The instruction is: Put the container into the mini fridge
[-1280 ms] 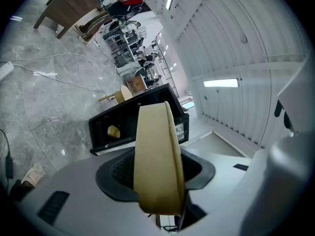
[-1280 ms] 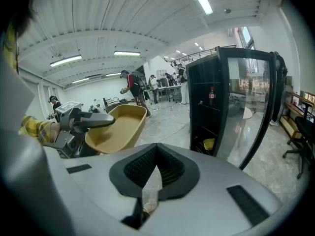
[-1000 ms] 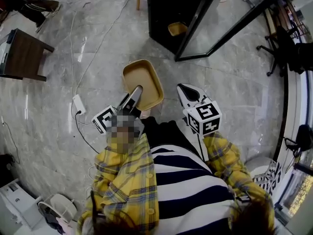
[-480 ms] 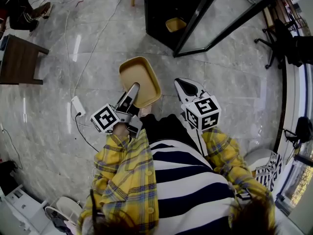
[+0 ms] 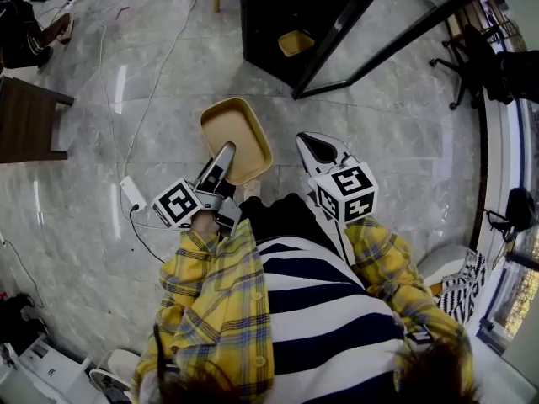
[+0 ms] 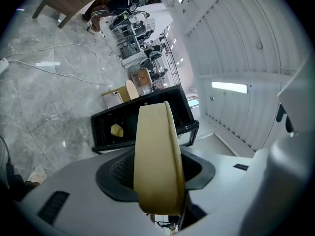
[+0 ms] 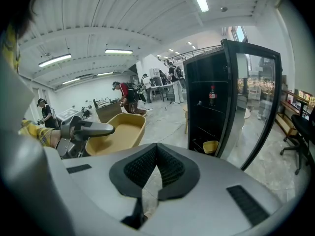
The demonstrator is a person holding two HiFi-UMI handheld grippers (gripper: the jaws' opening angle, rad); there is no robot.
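The tan rectangular container (image 5: pixel 237 128) hangs above the floor, gripped by its near rim. My left gripper (image 5: pixel 224 156) is shut on that rim; in the left gripper view the container's wall (image 6: pixel 154 156) stands edge-on between the jaws. The black mini fridge (image 5: pixel 290 23) stands ahead with its glass door (image 5: pixel 383 23) swung open to the right. A small yellow bowl (image 5: pixel 295 42) sits on its lower shelf. My right gripper (image 5: pixel 317 146) hovers to the right of the container, shut and holding nothing; its pads (image 7: pixel 156 166) meet.
A white power strip (image 5: pixel 131 194) and cables lie on the marble floor at the left. A dark wooden table (image 5: pixel 25 118) stands at far left, an office chair (image 5: pixel 467 57) at far right. A bottle (image 7: pixel 212 95) stands on an upper fridge shelf. People stand in the background.
The fridge and floor have slid down and left in the head view as I move closer. The container stays in the left gripper; the right gripper keeps its place beside it.
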